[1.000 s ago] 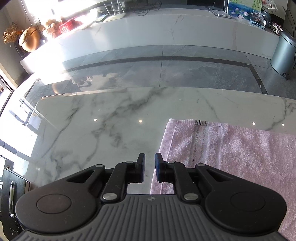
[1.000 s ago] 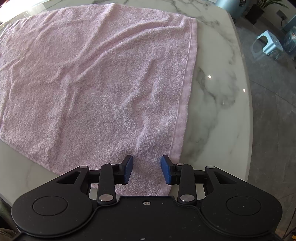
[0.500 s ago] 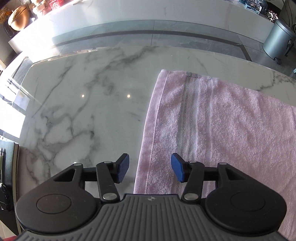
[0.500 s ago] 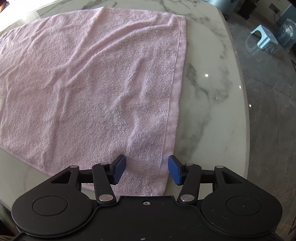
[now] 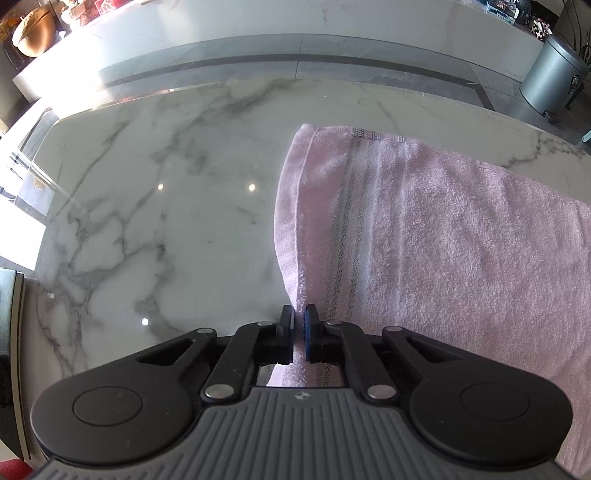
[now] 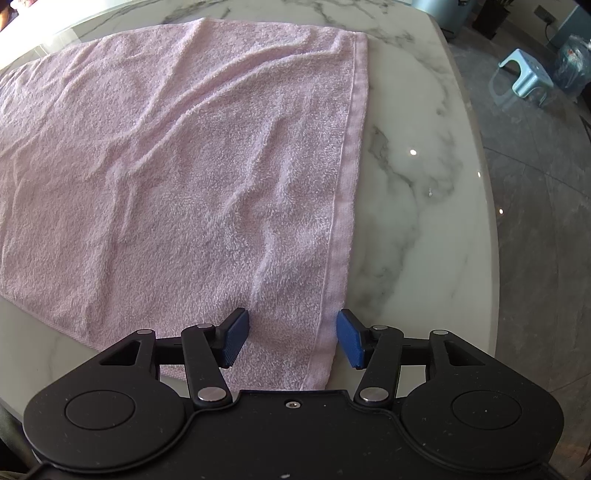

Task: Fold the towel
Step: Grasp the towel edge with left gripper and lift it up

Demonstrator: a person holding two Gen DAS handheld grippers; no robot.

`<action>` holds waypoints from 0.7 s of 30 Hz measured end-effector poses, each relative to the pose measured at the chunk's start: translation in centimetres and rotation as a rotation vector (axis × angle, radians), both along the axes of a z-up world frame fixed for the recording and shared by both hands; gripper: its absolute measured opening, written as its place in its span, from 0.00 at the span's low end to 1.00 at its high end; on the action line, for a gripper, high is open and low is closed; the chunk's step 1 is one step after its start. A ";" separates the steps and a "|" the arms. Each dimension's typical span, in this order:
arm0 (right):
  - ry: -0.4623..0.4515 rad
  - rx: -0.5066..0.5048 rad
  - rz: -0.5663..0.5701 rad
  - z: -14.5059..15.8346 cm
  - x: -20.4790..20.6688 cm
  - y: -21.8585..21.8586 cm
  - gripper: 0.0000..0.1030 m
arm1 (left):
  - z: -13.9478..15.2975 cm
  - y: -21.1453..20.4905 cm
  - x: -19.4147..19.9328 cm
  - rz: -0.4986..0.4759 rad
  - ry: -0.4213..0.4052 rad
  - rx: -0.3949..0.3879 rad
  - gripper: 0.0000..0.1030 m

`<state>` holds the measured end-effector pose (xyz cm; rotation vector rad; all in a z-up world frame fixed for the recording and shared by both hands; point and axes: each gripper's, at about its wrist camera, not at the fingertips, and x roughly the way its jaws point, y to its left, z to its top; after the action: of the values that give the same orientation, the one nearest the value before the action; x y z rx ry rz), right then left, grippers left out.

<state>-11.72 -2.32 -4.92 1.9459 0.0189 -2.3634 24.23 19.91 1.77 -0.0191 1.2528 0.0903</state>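
A pink towel [image 5: 443, 236] lies spread on the white marble table [image 5: 166, 206]. In the left wrist view my left gripper [image 5: 299, 325] is shut on the towel's near left edge, which is pinched up into a ridge between the blue pads. In the right wrist view the same towel [image 6: 184, 166] lies flat with soft wrinkles. My right gripper [image 6: 291, 334] is open, its blue pads on either side of the towel's near right corner and hem, just above the cloth.
The table's rounded edge [image 6: 487, 229] runs close on the right, with grey floor beyond. A light blue stool [image 6: 524, 77] stands on that floor. A grey bin [image 5: 550, 77] and a long white counter [image 5: 295, 18] lie past the table's far edge.
My left gripper opened over the towel's left edge, then shut on it and pinched it up. My right gripper opened wider around the near right corner.
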 end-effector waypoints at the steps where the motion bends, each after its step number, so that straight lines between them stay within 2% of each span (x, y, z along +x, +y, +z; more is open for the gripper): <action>1: 0.003 0.002 0.002 0.0 0.1 0.0 0.50 | 0.3 -0.2 -0.1 0.000 -0.005 -0.002 0.04; 9: 0.041 -0.026 -0.001 0.6 2.4 0.8 0.48 | 4.4 -1.8 -0.3 -0.033 -0.045 0.004 0.04; 12: 0.049 -0.038 0.007 0.5 3.4 1.0 0.42 | 6.1 -3.0 -0.4 -0.052 -0.058 0.003 0.04; 21: 0.046 -0.024 0.005 -0.7 5.9 3.0 0.42 | 11.7 -10.9 -0.6 -0.200 -0.102 0.023 0.04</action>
<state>-5.81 0.63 -5.66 1.8782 -0.0016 -2.3934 23.64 9.00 13.45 0.1197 1.1454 -0.0688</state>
